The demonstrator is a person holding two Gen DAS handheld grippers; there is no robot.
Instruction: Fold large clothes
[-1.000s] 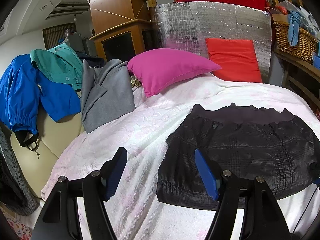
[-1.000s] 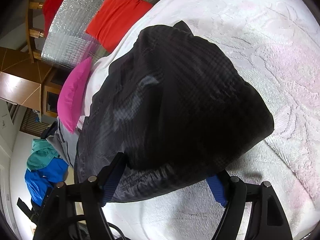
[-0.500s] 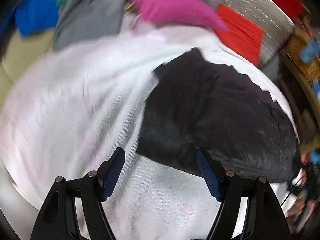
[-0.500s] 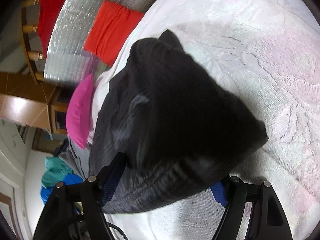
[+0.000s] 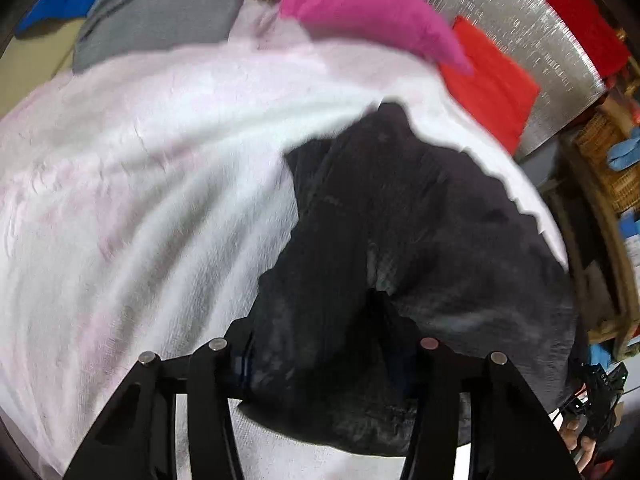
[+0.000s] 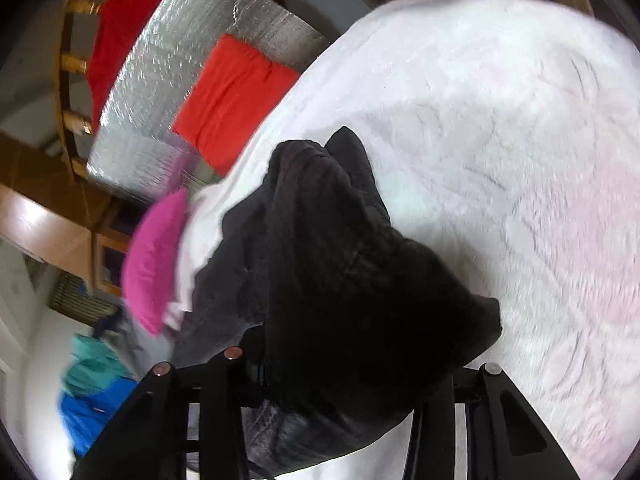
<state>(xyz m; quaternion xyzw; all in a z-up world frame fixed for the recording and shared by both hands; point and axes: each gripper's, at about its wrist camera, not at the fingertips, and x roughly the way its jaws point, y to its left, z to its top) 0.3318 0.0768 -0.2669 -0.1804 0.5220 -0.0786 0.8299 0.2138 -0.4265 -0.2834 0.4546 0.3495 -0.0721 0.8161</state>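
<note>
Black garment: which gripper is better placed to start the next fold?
Likely right. Both jaws have just been closing with the black garment between them, but the right gripper has a thick raised fold, the left gripper only a flat edge.

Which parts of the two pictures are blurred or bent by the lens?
Left wrist view: motion blur smears the white blanket and the black garment. Right wrist view: softer blur; the fisheye bends the silver panel, corners dark.
</note>
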